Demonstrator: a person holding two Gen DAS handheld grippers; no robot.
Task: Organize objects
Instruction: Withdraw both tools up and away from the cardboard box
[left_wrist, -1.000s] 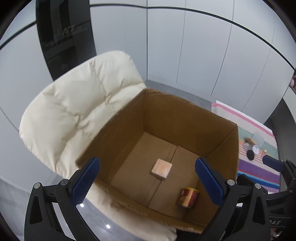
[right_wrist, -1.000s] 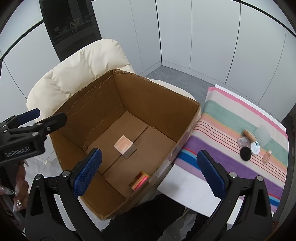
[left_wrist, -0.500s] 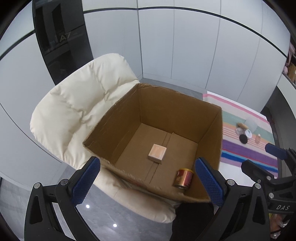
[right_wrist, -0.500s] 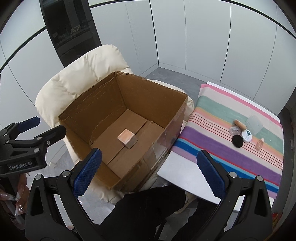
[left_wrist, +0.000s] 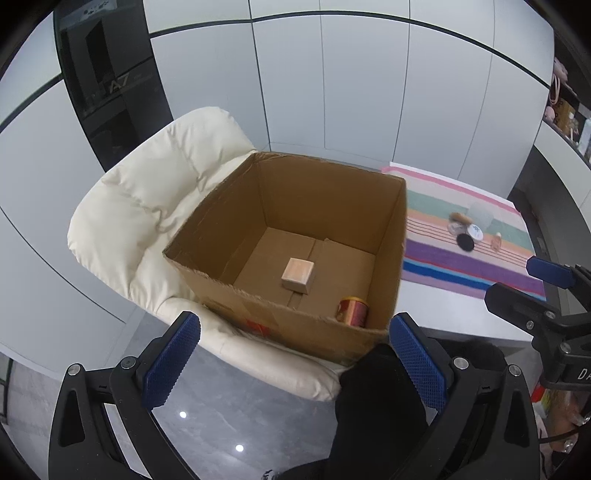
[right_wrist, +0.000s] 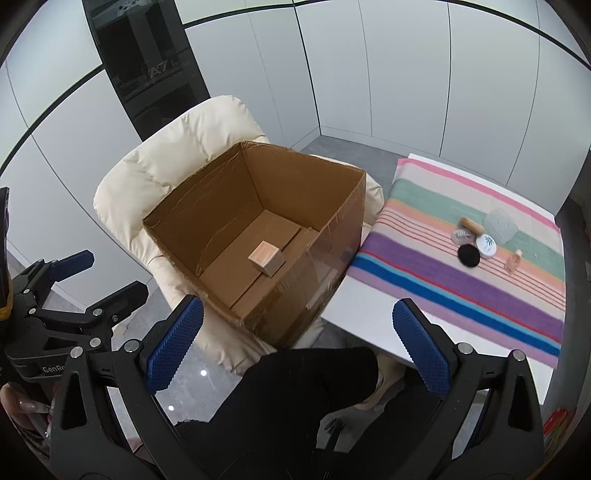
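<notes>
Inside cardboard box (left_wrist: 229, 236): wooden block (left_wrist: 297, 275), red can (left_wrist: 352, 312).

Cardboard box (left_wrist: 295, 236) open-topped, flaps out of way; mouth clear for entry from above. Inside floor: wooden block (left_wrist: 297, 275) near centre, red can (left_wrist: 352, 312) in near right corner against wall; bare floor around block, widest at far side. Cream chair (left_wrist: 147, 221) backrest rises behind box's left wall. Striped cloth (right_wrist: 469, 266) on white table (right_wrist: 373, 332) right of box: small items (right_wrist: 480, 240) clustered at far part, near stripes free. Person's dark-clothed leg (right_wrist: 295, 406) below near box corner.
</notes>
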